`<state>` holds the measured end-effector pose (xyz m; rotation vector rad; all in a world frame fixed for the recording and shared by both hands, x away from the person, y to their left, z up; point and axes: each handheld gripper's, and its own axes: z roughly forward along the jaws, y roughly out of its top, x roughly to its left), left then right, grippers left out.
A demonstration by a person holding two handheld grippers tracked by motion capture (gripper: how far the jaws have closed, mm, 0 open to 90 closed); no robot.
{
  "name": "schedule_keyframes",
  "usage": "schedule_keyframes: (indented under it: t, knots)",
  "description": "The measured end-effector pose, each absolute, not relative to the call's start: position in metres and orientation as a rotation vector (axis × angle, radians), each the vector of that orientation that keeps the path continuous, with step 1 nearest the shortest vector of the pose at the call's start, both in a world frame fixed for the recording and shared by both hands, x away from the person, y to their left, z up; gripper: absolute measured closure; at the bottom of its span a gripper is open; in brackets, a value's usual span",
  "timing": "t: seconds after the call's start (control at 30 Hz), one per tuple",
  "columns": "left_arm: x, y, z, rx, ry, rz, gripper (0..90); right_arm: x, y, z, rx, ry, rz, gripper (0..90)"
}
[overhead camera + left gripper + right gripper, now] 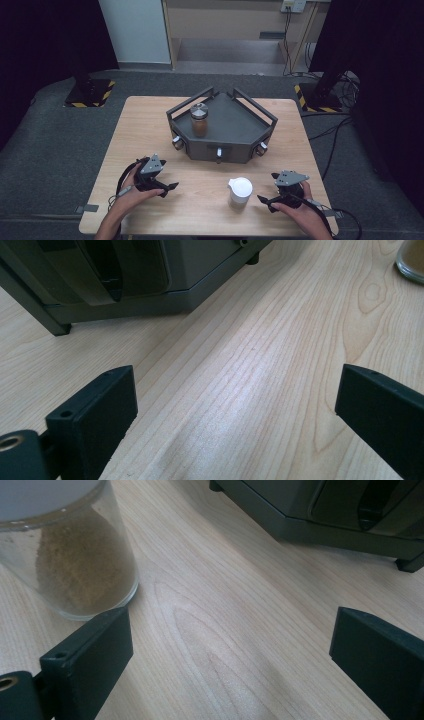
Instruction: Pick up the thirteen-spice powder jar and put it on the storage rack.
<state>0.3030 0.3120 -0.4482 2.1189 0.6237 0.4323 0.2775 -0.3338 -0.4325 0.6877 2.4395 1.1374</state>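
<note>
Clear glass, white-lidded jar of brown powder (240, 190) stands on the wooden table (150, 125) just beside the right gripper (264, 201), whose jaws gape empty; the left gripper (169, 189) is likewise spread. Approach level, straddle below the lid, then close gently.

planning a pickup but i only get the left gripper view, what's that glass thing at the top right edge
observer: a clear glass jar with a white lid, upright on the wooden table, just left of the right gripper.
operator: anything in it
observer: tan powder, seen through the glass in the right gripper view.
operator: is the dark grey tray empty
observer: no, a glass jar with a metal lid stands in its left part.
</note>
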Motion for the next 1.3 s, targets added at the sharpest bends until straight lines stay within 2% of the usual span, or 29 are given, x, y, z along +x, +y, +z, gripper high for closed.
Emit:
schedule_keyframes:
  t: [1.3]
  knots:
    - [0.305,0.307,-0.449,2.163,0.625,0.440,2.5,0.292,-0.322,-0.427,0.497,2.622,1.292,3.7]
